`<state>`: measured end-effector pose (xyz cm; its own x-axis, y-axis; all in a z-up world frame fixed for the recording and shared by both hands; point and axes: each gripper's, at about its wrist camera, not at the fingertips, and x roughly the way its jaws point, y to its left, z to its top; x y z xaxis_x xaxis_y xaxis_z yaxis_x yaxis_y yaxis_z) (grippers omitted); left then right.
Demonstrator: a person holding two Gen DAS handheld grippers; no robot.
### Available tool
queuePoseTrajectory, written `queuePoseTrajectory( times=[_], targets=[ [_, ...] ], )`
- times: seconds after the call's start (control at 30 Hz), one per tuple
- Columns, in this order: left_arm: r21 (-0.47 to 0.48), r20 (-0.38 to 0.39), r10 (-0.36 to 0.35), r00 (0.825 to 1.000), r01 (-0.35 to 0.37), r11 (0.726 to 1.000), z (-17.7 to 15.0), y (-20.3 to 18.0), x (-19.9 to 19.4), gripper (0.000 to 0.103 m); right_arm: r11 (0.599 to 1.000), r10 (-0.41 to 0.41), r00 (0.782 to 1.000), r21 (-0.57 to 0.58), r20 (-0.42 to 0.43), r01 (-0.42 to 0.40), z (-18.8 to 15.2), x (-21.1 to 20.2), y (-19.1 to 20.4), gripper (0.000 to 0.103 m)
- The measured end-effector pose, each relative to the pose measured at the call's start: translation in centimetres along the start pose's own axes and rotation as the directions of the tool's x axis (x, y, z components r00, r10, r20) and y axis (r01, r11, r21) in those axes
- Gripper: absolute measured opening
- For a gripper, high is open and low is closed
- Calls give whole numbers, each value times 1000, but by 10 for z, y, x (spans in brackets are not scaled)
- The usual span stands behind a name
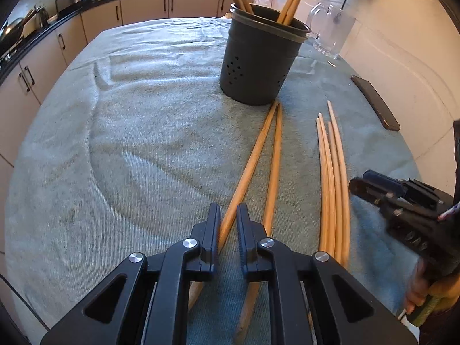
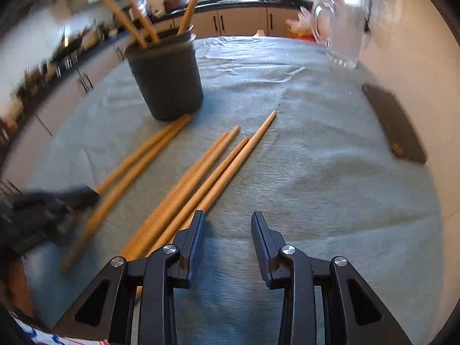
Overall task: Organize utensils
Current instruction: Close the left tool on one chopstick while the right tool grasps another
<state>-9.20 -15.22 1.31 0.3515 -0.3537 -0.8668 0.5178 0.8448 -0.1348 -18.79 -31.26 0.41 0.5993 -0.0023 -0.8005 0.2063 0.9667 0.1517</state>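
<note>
A: Left wrist view first. The dark holder (image 1: 258,60) already has chopsticks standing in it, two pairs as far as I can count, so I'd judge the sorting partly done.

B: And what's left?

A: Six lie loose on the towel. A pair (image 1: 258,155) points its tips at the holder's foot, nearly touching it. A bundle of four (image 1: 333,172) lies further from the holder, to the right of that pair.

B: The tongs?

A: The left tongs (image 1: 228,211) are nearly together around one stick of the pair; whether the pads truly press it, I cannot tell. The right tongs (image 2: 227,218) stand apart with nothing between them, just beside the bundle's near ends.

B: So six still to go, by your reckoning.

A: That's my judgement, yes.

B: The surface?

A: The tabletop (image 1: 115,143) wears a grey-green towel, rumpled in soft folds. Beyond the holder stands a clear glass pitcher (image 1: 330,31); to the holder's right, near the edge, lies a dark flat phone (image 1: 376,103).

B: And the room?

A: A kitchen: beige cabinets (image 1: 143,8) under a black counter behind the holder, pots on it, a bright window, pale wall on the right.
</note>
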Motion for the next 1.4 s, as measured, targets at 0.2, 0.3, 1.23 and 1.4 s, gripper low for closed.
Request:
queuePoseTrajectory(
  times=[0.2, 0.3, 1.23, 1.4],
  targets=[
    [0, 23, -7, 1000, 7, 1000, -6, 2, -3, 11, 999, 41, 999, -7, 11, -41, -7, -6, 7, 36],
    [-3, 28, -6, 1000, 6, 1000, -8, 2, -5, 11, 999, -14, 1000, -38, 2, 14, -7, 1, 16, 36],
    [-260, -91, -84, 992, 58, 964, -36, 16, -25, 7, 981, -110, 986, -171, -122, 88, -30, -31, -47, 44],
    [-199, -136, -43, 990, 15, 980, -13, 15, -14, 8, 981, -89, 984, -182, -152, 60, -10, -14, -43, 42]
  ],
)
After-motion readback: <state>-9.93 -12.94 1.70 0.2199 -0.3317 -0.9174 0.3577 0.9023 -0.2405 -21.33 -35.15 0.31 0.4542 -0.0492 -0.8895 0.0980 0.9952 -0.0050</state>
